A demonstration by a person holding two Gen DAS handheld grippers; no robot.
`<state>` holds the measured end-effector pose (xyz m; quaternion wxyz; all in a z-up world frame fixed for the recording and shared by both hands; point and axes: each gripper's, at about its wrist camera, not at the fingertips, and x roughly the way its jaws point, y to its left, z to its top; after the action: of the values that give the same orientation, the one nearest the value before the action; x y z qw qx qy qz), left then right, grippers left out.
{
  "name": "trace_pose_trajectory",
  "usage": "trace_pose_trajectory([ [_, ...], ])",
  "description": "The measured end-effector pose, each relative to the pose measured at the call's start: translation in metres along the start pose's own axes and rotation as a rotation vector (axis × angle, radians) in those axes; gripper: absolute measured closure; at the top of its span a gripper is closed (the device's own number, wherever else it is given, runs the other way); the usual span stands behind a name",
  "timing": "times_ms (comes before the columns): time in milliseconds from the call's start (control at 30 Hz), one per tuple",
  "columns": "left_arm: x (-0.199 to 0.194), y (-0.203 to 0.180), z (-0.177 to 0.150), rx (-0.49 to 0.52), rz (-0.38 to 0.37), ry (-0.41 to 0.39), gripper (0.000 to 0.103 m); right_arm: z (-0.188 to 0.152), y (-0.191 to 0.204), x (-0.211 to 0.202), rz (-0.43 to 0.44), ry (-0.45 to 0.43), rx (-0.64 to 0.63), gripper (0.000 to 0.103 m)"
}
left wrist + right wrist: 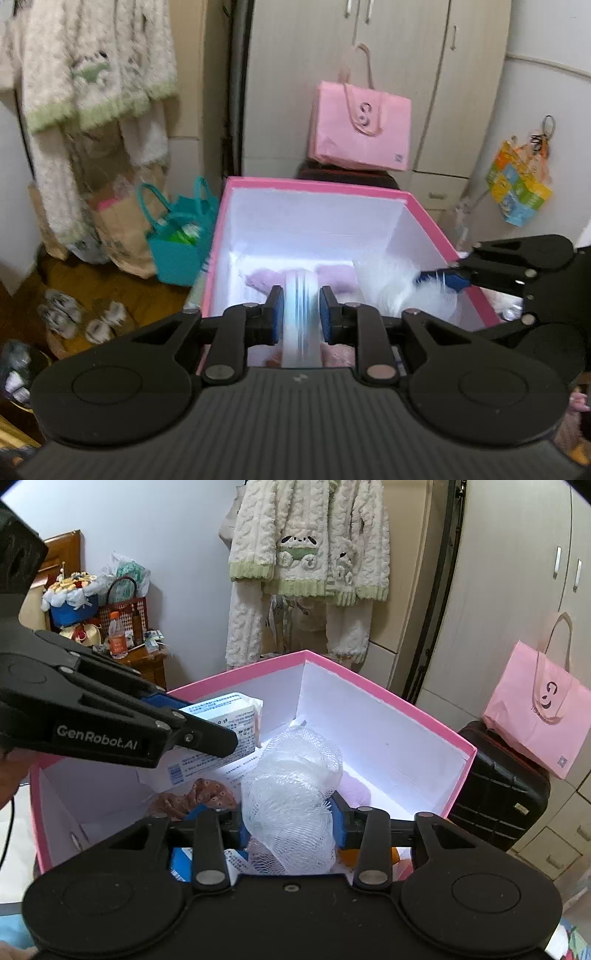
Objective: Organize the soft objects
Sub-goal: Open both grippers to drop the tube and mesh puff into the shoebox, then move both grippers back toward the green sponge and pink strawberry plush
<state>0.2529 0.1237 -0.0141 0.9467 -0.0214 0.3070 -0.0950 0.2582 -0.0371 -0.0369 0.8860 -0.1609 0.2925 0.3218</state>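
The pink box (436, 236), white inside and open at the top, is the landmark here, and both grippers reach over its near rim. In the left wrist view the left gripper (302, 312) is clamped on a flat, pale blue-and-white packet (300, 317) seen edge-on and held above the box floor; only the right wrist view shows that packet's broad printed face (236, 720), with blue labelling, held up against the box's left inner wall. The right wrist view shows the right gripper (291, 823) with a white mesh bath sponge (291, 775) between its blue pads, which touch the sponge on both sides; the sponge bulges forward into the box. From the left wrist view only a white fluffy edge of that sponge (391, 284) shows, at the box's right wall, under the right gripper's blue fingertip (443, 278). A lilac soft item (334, 280) lies on the box floor beyond the left gripper's pads. The right wrist view alone shows a brown dotted scrunchie (207, 797) on the box floor just left of the sponge, lying on printed paper. Behind the box a pink paper bag (362, 129) sits on a black suitcase (495, 786) against cream wardrobe doors (406, 55). Left of the box stand a teal tote (177, 236) and brown paper bags, with a cream fleece pyjama set (310, 554) hanging above.
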Motion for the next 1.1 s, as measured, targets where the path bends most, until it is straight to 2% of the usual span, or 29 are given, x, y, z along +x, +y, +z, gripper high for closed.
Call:
trace_pose_trajectory([
  [100, -0.009, -0.006, 0.0, 0.039, 0.048, -0.033, 0.069, -0.002, 0.0, -0.005, 0.01, -0.019, -0.005, 0.05],
  [167, -0.016, -0.006, 0.0, 0.039, 0.035, -0.038, 0.062, -0.004, -0.003, -0.012, 0.019, -0.044, 0.005, 0.049],
  [467, -0.042, -0.004, -0.012, 0.006, -0.035, 0.004, 0.059, -0.027, -0.017, -0.077, 0.035, -0.117, 0.141, 0.049],
  [700, -0.074, -0.018, -0.014, 0.031, -0.089, 0.009, 0.056, -0.043, -0.016, -0.128, 0.034, -0.145, 0.164, 0.049],
  [867, -0.096, -0.038, -0.017, 0.071, -0.136, 0.007, 0.052, -0.058, -0.015, -0.164, 0.0, -0.171, 0.159, 0.047],
  [1100, -0.112, -0.075, -0.024, 0.121, -0.247, 0.057, 0.048, -0.09, -0.02, -0.206, -0.087, -0.19, 0.157, 0.045],
])
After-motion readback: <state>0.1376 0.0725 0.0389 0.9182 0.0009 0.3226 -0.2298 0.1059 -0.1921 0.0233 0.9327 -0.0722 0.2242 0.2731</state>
